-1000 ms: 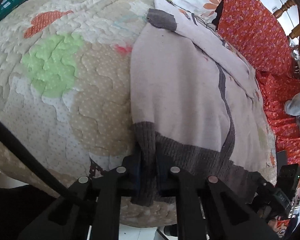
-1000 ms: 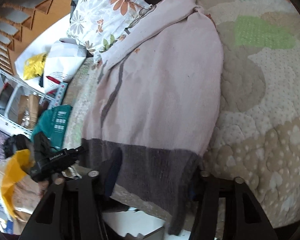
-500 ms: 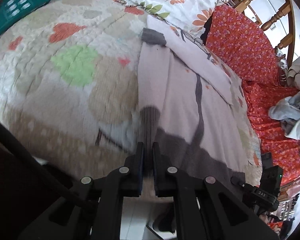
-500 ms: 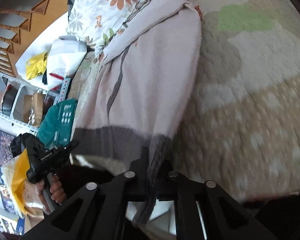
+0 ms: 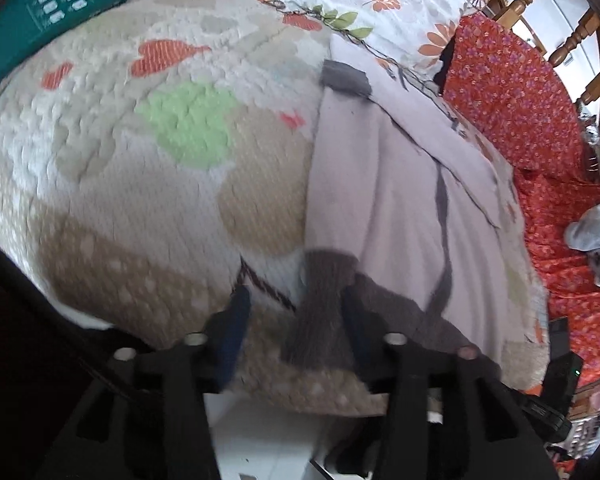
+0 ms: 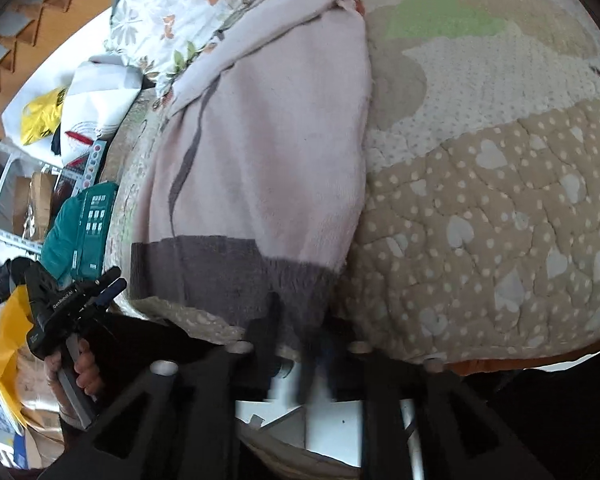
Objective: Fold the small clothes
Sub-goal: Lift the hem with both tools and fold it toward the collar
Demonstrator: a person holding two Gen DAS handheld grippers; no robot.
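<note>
The bed (image 5: 100, 184), under its quilted heart-patterned cover, carries the one garment in play — a pale pink knitted sweater (image 5: 380, 200) with a grey ribbed hem, lying lengthwise with its hem at the near edge of the mattress. It looks already narrowed: one long side runs as a straight folded edge and a sleeve with a grey cuff (image 5: 346, 80) lies across the top near the floral pillow (image 5: 380, 4). What seems left is the crosswise fold, hem up toward the collar. The left claw (image 5: 292, 316) is spread wide, its blue-padded fingers standing either side of a raised hem corner without pinching it. The right claw (image 6: 300, 332) is blurred at the other hem corner — parted a little, though whether it grips the cloth I cannot tell.
</note>
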